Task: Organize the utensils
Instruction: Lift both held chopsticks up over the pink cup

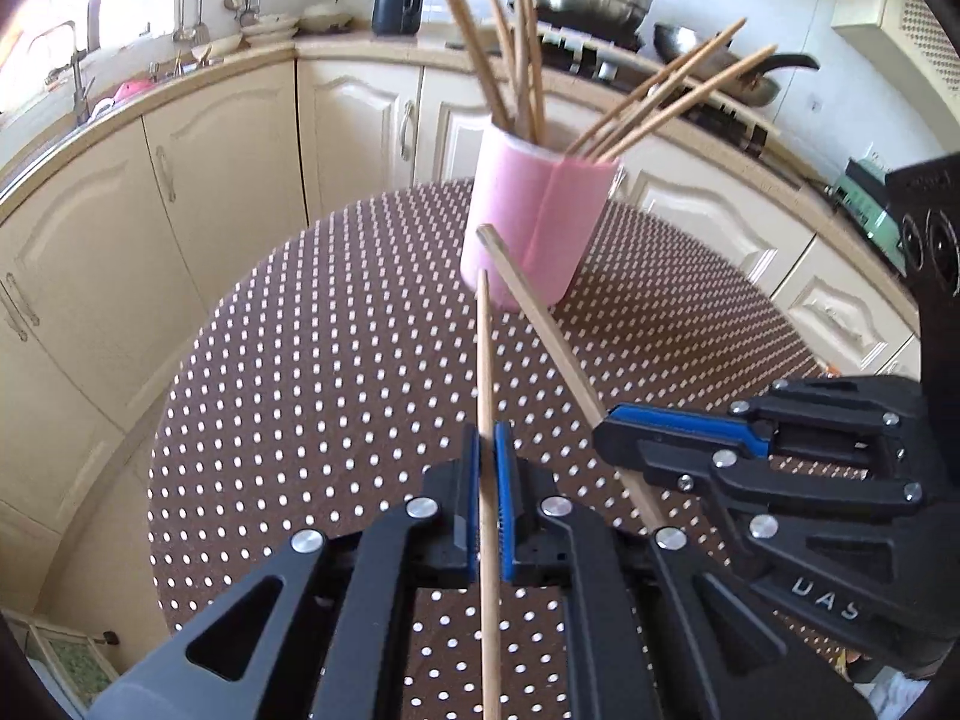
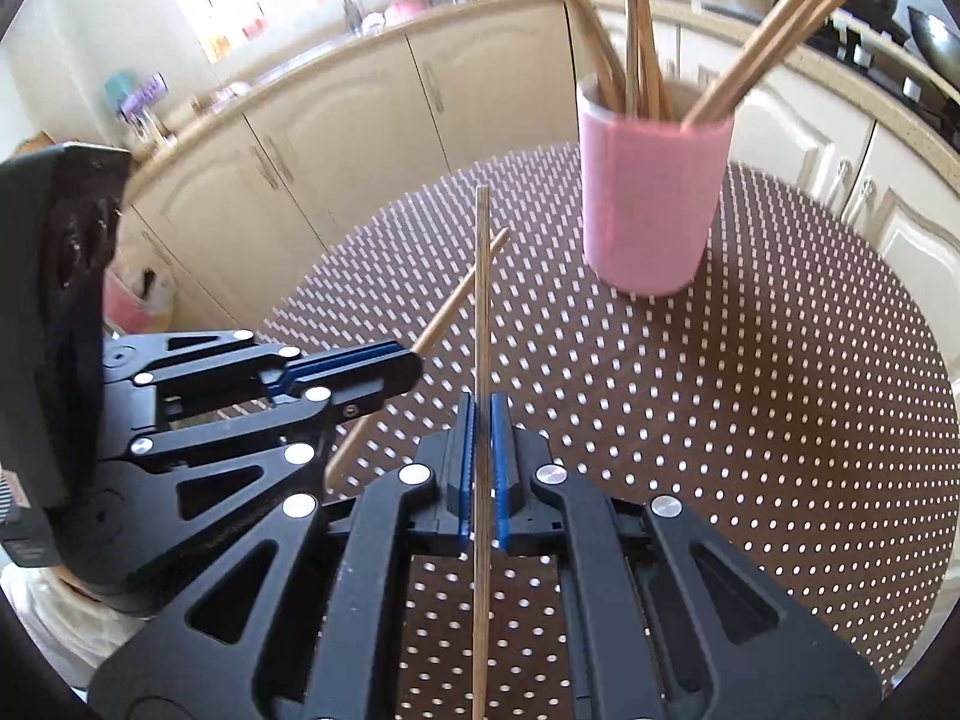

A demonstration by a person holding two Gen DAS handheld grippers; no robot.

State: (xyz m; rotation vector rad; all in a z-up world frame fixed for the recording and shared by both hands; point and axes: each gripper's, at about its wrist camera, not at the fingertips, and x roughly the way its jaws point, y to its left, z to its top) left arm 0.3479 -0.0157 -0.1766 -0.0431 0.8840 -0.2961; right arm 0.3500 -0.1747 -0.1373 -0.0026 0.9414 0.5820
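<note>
Left wrist view: left gripper (image 1: 487, 456) sits bottom centre, blue pads pinched tight on one chopstick (image 1: 485, 360) that runs straight up the frame, tip ending just in front of the pink cup (image 1: 528, 222). Right gripper (image 1: 606, 429) comes in from the right edge, jaws pressed together on a second chopstick (image 1: 534, 312), which slants up-left & crosses behind the first near the cup's base.

Right wrist view: right gripper (image 2: 482, 420) bottom centre, pinching its chopstick (image 2: 481, 300) upright in mid-frame. Left gripper (image 2: 414, 363) at centre-left, clamped on its chopstick (image 2: 462, 294), angled up-right.

Pink cup (image 2: 651, 198) stands upright on the brown dotted table (image 2: 780, 390), upper centre-right in this view, w/ a bunch of chopsticks (image 2: 636, 42) already in it, fanned left & right. Both held sticks are clear of the tabletop, near the cup but not in it. Cream cabinets (image 1: 228, 180) & worktop curve behind.
</note>
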